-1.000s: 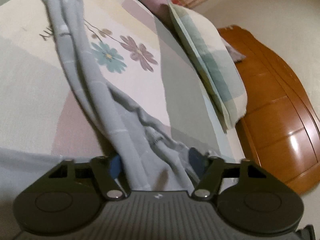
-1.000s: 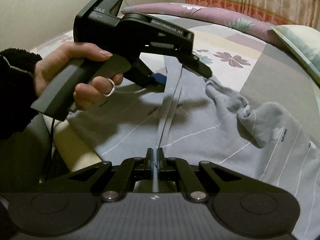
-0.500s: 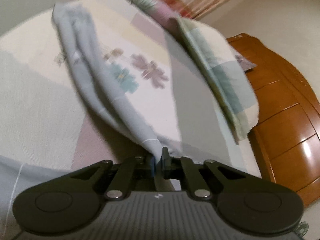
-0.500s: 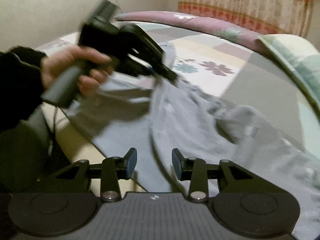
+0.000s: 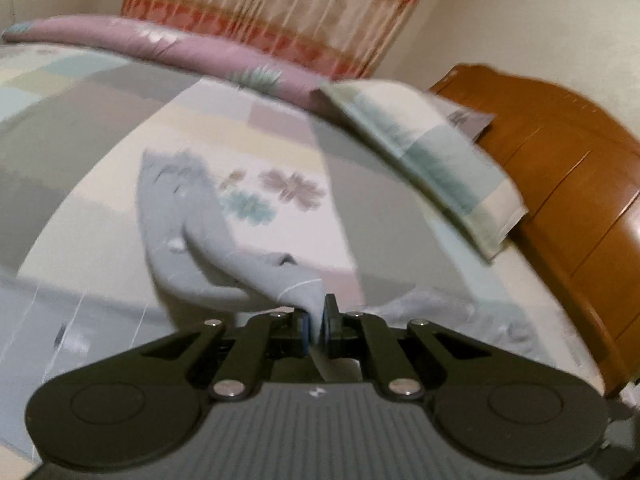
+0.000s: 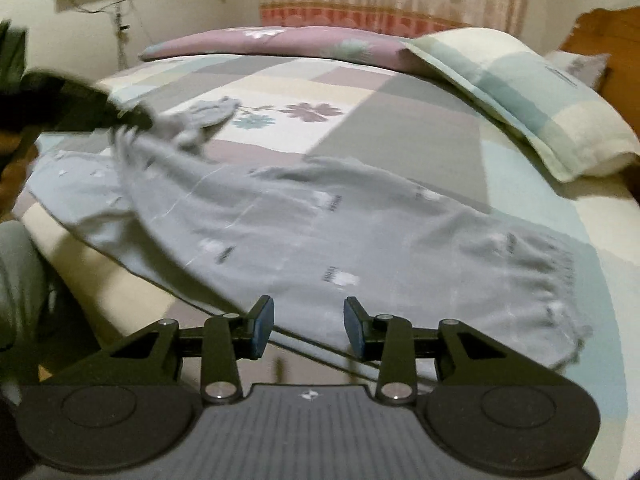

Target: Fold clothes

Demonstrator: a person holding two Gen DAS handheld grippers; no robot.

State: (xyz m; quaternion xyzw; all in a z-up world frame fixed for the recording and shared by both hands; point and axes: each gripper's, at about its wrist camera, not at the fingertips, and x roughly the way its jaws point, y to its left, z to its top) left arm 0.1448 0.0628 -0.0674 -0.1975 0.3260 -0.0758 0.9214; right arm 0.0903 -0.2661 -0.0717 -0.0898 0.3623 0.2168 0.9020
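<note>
Across the bed [image 6: 420, 136], with its patchwork cover of grey, cream and pale green blocks and printed flowers, a grey garment [image 6: 312, 236] lies spread from the near left edge toward the right, its gathered cuff end rumpled at the right. Small white and dark marks and thin white lines dot the cloth. Behind it a checked pillow [image 6: 532, 92] leans at the right, a long purple bolster [image 6: 280, 44] runs along the far side, a striped curtain [image 5: 280, 4] hangs on the wall, and a brown wooden headboard [image 5: 560, 184] rises at the far right.

The left hand-held gripper [image 5: 316, 322] is pinched tight on a bunched part of the garment, which trails away from it over the cover as a twisted sleeve [image 5: 180, 208]; in the right wrist view that tool is only a dark blur at the left edge.

The right hand-held gripper [image 6: 308, 328] stands wide apart and holds nothing, just over the garment's near edge.
</note>
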